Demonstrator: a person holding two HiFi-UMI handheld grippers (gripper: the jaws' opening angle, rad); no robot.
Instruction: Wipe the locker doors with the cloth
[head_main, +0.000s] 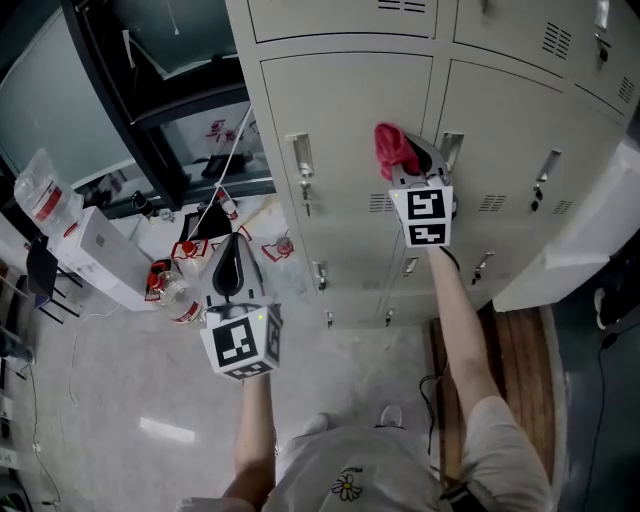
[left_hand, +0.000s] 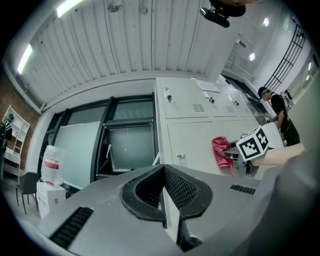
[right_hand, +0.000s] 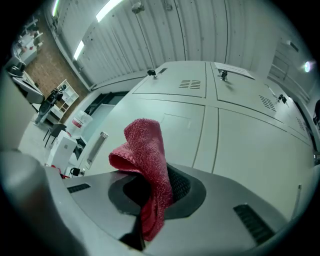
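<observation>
Our right gripper (right_hand: 159, 192) has its jaws clamped on the red cloth (right_hand: 145, 160), which bunches above the pads and trails below them. In the head view it sits upper centre, close to the seam between two locker doors (head_main: 340, 110); we cannot tell whether it touches them. Our left gripper (left_hand: 164, 197) is closed on nothing, lower left in the head view. The risk, we judge, is the loose fold snagging on the handle (head_main: 449, 150) just beside it and pulling free, or bare jaw tips scraping paint where the cloth lies thin.
</observation>
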